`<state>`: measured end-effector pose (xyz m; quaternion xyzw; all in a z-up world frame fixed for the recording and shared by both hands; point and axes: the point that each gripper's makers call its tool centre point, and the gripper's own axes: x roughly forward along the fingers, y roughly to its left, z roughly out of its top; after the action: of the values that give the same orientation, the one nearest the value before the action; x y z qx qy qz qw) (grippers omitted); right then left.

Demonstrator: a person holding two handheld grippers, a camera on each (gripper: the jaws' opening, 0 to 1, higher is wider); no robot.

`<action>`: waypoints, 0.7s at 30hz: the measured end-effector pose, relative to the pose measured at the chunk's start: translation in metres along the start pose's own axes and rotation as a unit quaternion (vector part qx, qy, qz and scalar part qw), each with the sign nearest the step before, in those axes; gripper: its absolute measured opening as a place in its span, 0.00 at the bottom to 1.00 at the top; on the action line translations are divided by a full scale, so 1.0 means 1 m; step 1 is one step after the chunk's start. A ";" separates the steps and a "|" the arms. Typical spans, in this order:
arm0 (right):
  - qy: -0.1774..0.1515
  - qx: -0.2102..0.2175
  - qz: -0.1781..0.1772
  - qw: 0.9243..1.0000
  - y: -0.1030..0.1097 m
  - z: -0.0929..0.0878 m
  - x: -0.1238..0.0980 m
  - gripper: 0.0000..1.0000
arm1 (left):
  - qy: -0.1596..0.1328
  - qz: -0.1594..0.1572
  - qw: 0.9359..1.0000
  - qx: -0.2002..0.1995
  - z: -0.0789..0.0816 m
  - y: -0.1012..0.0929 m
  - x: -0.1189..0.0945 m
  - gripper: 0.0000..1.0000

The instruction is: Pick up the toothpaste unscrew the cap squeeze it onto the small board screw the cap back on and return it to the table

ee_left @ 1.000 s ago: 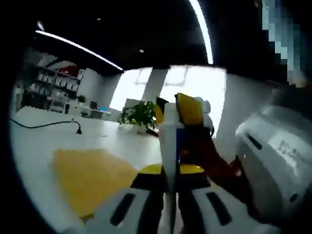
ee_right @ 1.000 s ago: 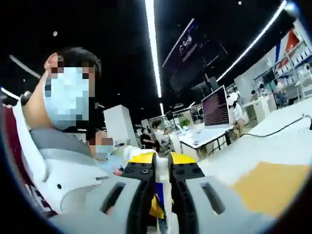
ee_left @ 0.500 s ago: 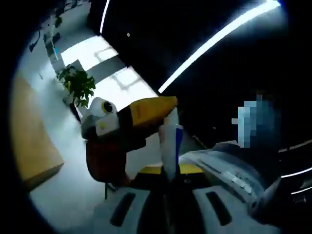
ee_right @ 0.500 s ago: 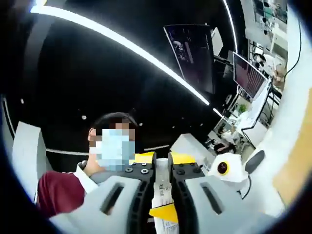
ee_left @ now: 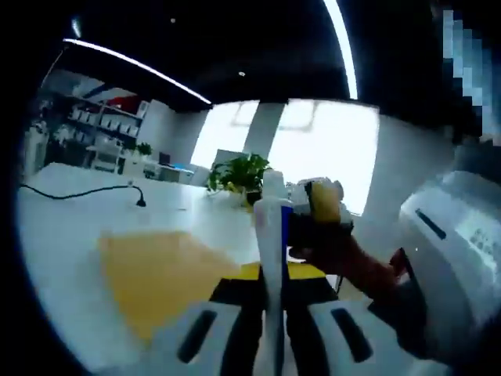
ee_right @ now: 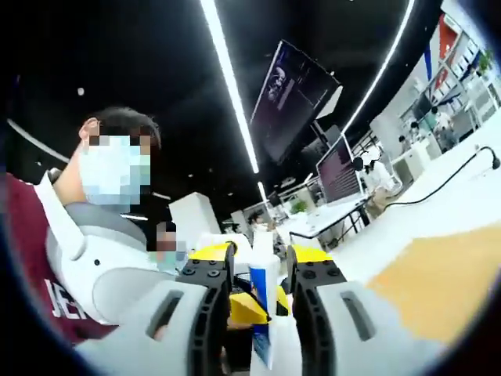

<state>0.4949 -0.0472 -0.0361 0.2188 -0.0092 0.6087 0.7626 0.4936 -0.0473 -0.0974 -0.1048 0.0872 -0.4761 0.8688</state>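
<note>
Left gripper view looks across the white worktop (ee_left: 70, 235), where the yellow small board (ee_left: 156, 274) lies flat toward the near left edge and a black cable (ee_left: 86, 190) trails along the far side. Rising from the middle of this view, the left claw (ee_left: 270, 329) is closed on the flat tail end of the toothpaste (ee_left: 272, 227), which stands upright between its jaws, lifted clear of the worktop. Just right of the tube's top, the other gripper comes in, with its yellow tips at the cap end.

Right gripper view shows the right claw (ee_right: 258, 301) with its jaws narrowly apart on either side of the toothpaste's white top; whether they actually pinch it cannot be told. The small board sits at the right, down on the worktop.

Judging by this, the step in hand is unscrewing the cap, with nothing squeezed yet. The next move likely calls for a firm pinch on the cap and a twist about the tube's axis while the left claw holds steady.
</note>
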 end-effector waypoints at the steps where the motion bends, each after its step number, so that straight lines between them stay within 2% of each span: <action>1: 0.000 -0.009 -0.005 1.000 0.001 0.001 0.000 0.26 | 0.007 0.007 1.000 0.012 -0.002 0.001 0.001 0.07; 2: 0.005 -0.019 -0.002 1.000 0.005 0.000 0.000 0.26 | 0.018 0.015 0.999 0.024 -0.006 0.002 0.002 0.07; 4: 0.015 -0.036 -0.010 0.999 0.001 0.002 0.005 0.25 | 0.025 0.021 0.999 0.031 -0.009 0.000 0.004 0.07; 8: 0.027 -0.084 -0.034 0.995 -0.007 0.004 0.004 0.17 | 0.017 0.024 0.999 0.033 -0.009 0.000 0.004 0.08; 11: 0.032 -0.078 -0.033 0.996 -0.008 0.002 0.003 0.16 | 0.019 0.023 0.999 0.028 -0.011 -0.001 0.006 0.08; 16: 0.038 -0.080 -0.031 0.996 -0.007 0.001 0.001 0.13 | 0.024 0.028 0.999 0.041 -0.014 -0.002 0.005 0.08; 18: 0.036 -0.070 -0.021 0.997 -0.004 0.002 0.001 0.13 | 0.018 0.012 0.999 0.035 -0.012 -0.006 0.004 0.08; 19: 0.035 -0.056 -0.014 0.998 -0.002 0.003 0.001 0.13 | 0.012 -0.011 1.000 0.025 -0.011 -0.011 0.004 0.08; 21: 0.032 -0.036 0.006 0.999 0.004 0.004 0.002 0.12 | 0.009 -0.036 0.999 0.012 -0.009 -0.016 0.002 0.08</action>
<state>0.4926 -0.0461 -0.0305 0.1712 -0.0078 0.6191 0.7664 0.4793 -0.0583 -0.1021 -0.0936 0.0853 -0.5087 0.8516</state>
